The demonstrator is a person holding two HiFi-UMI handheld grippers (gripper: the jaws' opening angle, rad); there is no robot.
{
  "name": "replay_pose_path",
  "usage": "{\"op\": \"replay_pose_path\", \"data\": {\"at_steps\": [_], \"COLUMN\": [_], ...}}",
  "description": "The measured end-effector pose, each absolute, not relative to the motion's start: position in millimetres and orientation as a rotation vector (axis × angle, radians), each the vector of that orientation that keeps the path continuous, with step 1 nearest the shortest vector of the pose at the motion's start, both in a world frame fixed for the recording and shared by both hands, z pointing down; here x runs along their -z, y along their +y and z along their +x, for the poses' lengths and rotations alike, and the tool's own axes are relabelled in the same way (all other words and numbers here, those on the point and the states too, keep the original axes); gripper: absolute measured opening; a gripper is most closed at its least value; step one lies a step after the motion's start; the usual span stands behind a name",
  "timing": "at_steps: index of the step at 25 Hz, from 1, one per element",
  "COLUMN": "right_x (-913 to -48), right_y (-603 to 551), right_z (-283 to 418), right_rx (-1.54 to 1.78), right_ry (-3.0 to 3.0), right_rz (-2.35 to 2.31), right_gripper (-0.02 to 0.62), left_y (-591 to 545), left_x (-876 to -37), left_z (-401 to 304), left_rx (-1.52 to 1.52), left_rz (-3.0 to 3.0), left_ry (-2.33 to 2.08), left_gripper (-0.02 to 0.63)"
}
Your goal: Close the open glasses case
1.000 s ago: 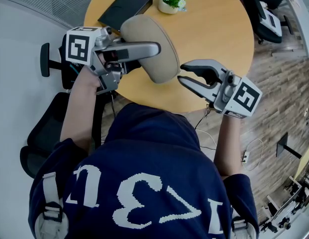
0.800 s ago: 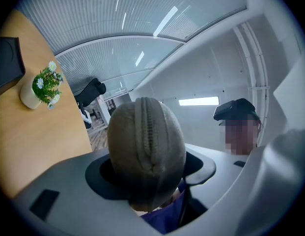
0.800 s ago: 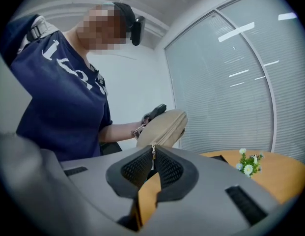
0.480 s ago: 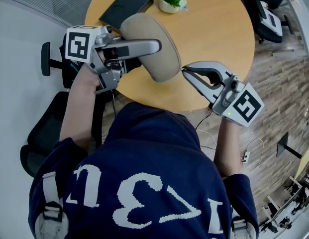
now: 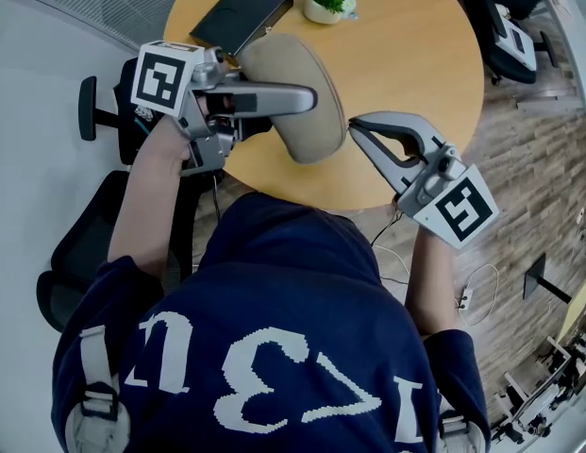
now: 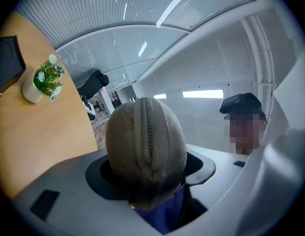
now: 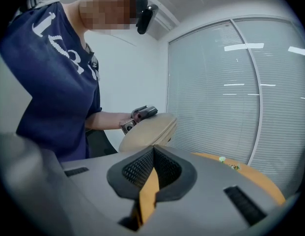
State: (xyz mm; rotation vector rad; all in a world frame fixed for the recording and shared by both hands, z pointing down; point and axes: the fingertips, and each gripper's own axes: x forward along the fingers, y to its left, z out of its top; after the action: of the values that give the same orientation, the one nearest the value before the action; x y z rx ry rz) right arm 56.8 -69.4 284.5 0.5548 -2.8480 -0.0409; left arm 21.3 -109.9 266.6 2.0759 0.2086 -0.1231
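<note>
Above table, left gripper is clamping case; right gripper, pressed together empty, should be approaching zipper squarely, gently.

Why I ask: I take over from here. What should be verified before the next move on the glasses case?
1. Hold: the left gripper is clamped across the glasses case: ok.
2. Clearance: the case is held up off the table: ok.
3. The zip at the end facing the left gripper view looks closed: ok.
4. Zip round the rest of the case: cannot tell.
5. The right gripper ready to take hold: not ok; its jaws are together with nothing between them, beside the case's end.
6. Zip pull located: cannot tell.
</note>
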Motion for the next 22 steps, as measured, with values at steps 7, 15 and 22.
{"op": "replay_pose_path", "data": {"at_steps": [7, 15, 22], "right_x": [-275.3, -267.4, -252.9], "right_y": [-70.7, -83.0, -108.5], "right_z": [59.3, 61.9, 61.6], "right_rx": [0.065, 0.115, 0.127], "right_ry": [-2.882, -2.867, -2.88], "right_rz": [0.561, 0.69, 0.812], "right_gripper": [0.022, 0.021, 0.021], "left_y": [-115.7, -96.0, -72.7], "left_x": [-261.1, -267.1, -273.1], "left_z": [17.5, 36.9, 62.0], "left_rx": [0.19, 0.117, 0.058], "left_rz": [2.018, 2.021, 2.016], "left_ry": [0.24, 0.29, 0.362], "left_gripper": [0.291, 0.291, 0.291]}}
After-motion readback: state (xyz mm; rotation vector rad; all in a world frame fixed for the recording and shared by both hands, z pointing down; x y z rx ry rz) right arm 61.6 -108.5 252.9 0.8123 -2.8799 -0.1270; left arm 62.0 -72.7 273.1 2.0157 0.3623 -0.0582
